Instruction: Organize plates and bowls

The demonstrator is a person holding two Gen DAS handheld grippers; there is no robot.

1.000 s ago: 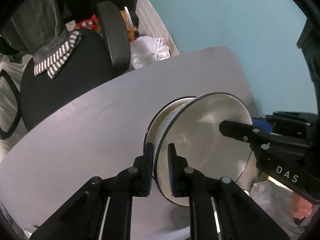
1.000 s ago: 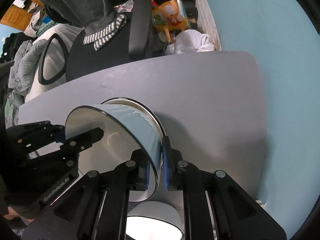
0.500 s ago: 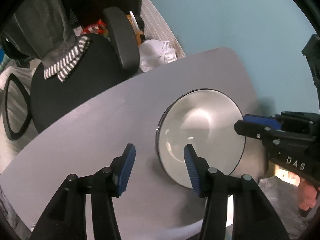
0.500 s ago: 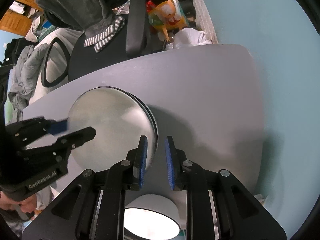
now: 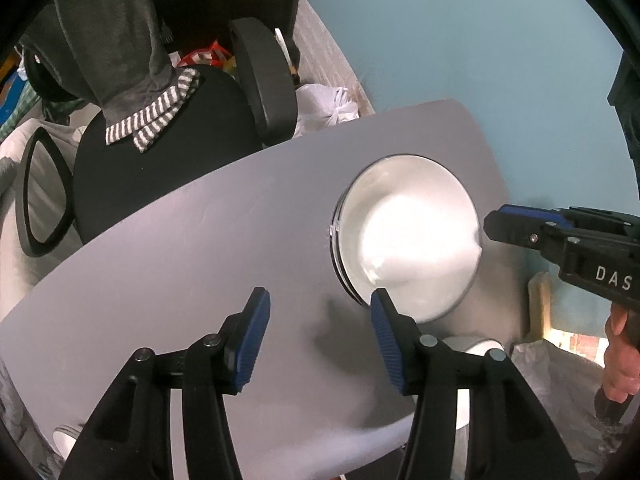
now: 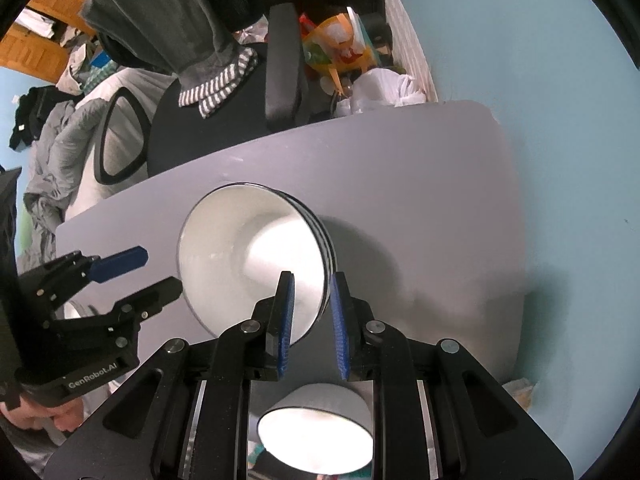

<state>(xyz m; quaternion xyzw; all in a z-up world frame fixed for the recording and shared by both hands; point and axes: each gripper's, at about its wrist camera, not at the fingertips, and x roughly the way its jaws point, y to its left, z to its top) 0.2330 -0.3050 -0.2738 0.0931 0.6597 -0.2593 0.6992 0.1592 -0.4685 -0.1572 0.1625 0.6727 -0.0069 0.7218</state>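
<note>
A stack of white bowls with dark rims point(image 5: 408, 236) point(image 6: 248, 256) stands on the grey table point(image 5: 180, 272) point(image 6: 420, 200). My left gripper point(image 5: 318, 336) is open and empty, just short of the stack; it also shows in the right wrist view point(image 6: 154, 270). My right gripper point(image 6: 312, 324) is open, its jaws a little apart either side of the stack's near rim, not gripping; it shows in the left wrist view point(image 5: 500, 226) at the stack's right edge. Another white bowl point(image 6: 316, 426) point(image 5: 476, 352) sits lower, near my grippers.
A black office chair point(image 5: 168, 152) point(image 6: 224, 120) with a grey and striped garment stands at the table's far side. White bags point(image 5: 328, 106) and clutter point(image 6: 340, 48) lie by the pale blue wall point(image 5: 480, 40). The table's edge point(image 5: 360, 440) is close below my left gripper.
The top bowl, held tilted by both grippers a second ago, now rests on the stack. Both grippers have opened and the left one has pulled back.
</note>
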